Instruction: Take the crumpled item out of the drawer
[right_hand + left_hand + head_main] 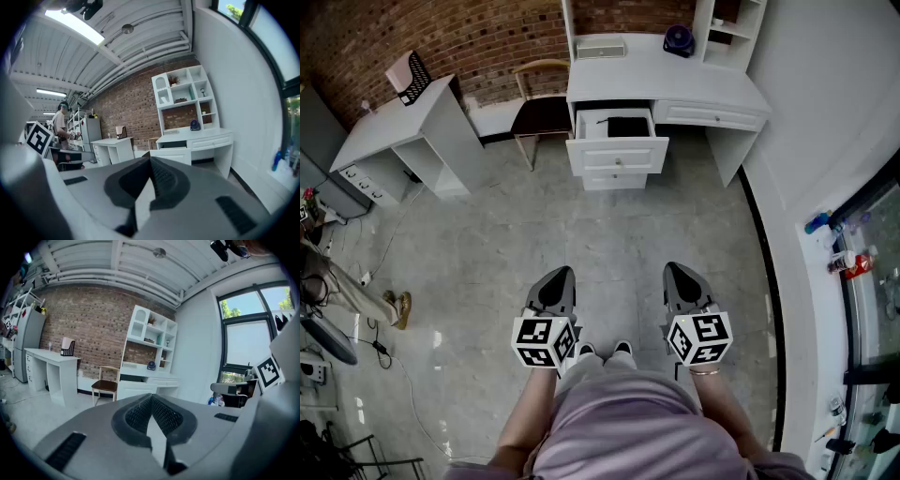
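The open drawer [617, 141] juts out of the white desk [675, 80] at the far side of the room. A dark item [627, 126] lies inside it; its shape is too small to make out. My left gripper [560, 278] and right gripper [677, 275] are held side by side at waist height, far short of the desk, both shut with nothing between the jaws. The left gripper view shows the left gripper [151, 397] pointing at the desk [145, 380]. The right gripper [150, 160] faces the drawer [172, 153] in its own view.
A wooden chair [540, 111] stands left of the drawer. A second white desk [398, 131] is at the far left, with a black rack [412, 77] on it. Cables [380, 347] trail on the floor at left. A white wall and window ledge [811, 281] run along the right.
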Action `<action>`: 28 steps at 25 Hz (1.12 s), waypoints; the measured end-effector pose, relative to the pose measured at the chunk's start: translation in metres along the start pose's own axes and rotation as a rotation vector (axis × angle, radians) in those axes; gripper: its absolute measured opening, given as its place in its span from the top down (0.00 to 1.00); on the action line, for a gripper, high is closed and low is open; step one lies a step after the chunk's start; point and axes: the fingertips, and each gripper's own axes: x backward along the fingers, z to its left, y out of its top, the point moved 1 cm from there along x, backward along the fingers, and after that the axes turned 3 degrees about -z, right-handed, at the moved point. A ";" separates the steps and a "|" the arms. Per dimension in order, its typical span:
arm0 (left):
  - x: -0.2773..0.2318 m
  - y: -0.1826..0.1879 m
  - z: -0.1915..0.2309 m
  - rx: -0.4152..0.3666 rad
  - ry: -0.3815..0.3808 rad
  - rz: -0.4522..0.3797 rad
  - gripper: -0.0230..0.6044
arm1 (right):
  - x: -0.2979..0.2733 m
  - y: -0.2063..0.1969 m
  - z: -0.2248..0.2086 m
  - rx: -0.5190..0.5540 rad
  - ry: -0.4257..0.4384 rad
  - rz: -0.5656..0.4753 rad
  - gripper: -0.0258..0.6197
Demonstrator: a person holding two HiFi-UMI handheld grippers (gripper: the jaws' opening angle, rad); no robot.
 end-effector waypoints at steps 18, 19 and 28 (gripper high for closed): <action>-0.028 0.015 -0.018 -0.006 -0.031 -0.059 0.87 | -0.011 0.004 -0.020 0.009 0.039 -0.031 0.95; -0.030 0.016 -0.018 -0.006 -0.029 -0.060 0.85 | -0.013 0.004 -0.020 0.007 0.038 -0.028 0.93; -0.059 0.019 0.000 -0.020 -0.021 -0.037 0.71 | -0.038 0.004 -0.036 -0.027 0.012 -0.011 0.89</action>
